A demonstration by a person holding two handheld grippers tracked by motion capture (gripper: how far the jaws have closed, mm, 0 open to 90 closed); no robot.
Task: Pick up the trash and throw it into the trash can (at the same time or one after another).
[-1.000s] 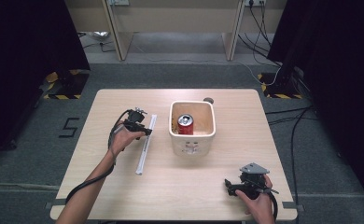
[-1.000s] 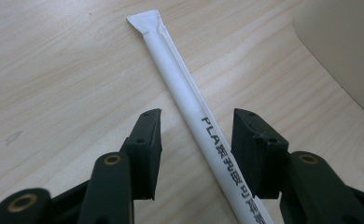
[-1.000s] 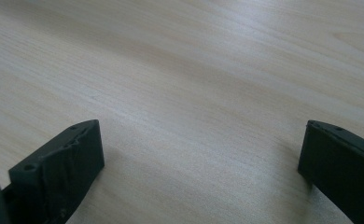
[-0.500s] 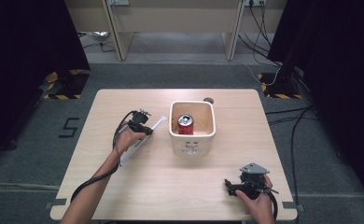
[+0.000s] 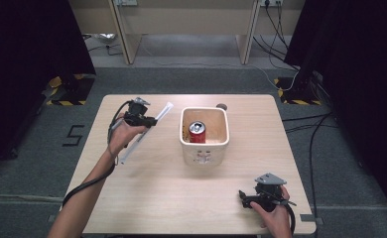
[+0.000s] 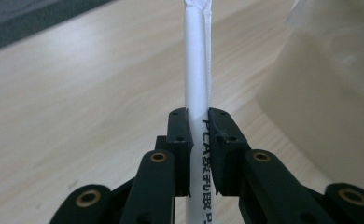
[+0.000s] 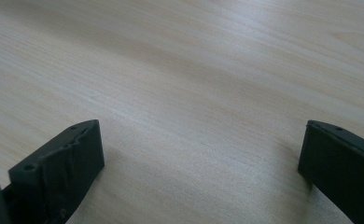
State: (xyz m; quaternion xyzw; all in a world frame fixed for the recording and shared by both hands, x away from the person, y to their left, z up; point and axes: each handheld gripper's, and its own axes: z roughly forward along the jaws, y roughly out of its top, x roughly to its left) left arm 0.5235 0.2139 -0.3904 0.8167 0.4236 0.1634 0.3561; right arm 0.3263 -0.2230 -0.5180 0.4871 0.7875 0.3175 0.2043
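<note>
Left tool [image 5: 151, 120] clenched on wrapped straw [image 5: 143, 134], which slants above the bench [image 5: 157, 198] left of the bin [image 5: 204, 148]. Right tool [image 5: 248, 198] released, jaws wide, low over bare bench.

The table [image 5: 161, 198] was made of light wood and stood on a grey floor [image 5: 32, 163]. A white tub [image 5: 205, 148] sat near the middle of the table. Just behind the tub, near the far edge, lay a small dark round thing [image 5: 222, 106], too small to tell what it was. In the right gripper view the table top [image 7: 194, 84] was pale with thin wood lines. In the left gripper view the wood [image 6: 77, 93] looked the same.
</note>
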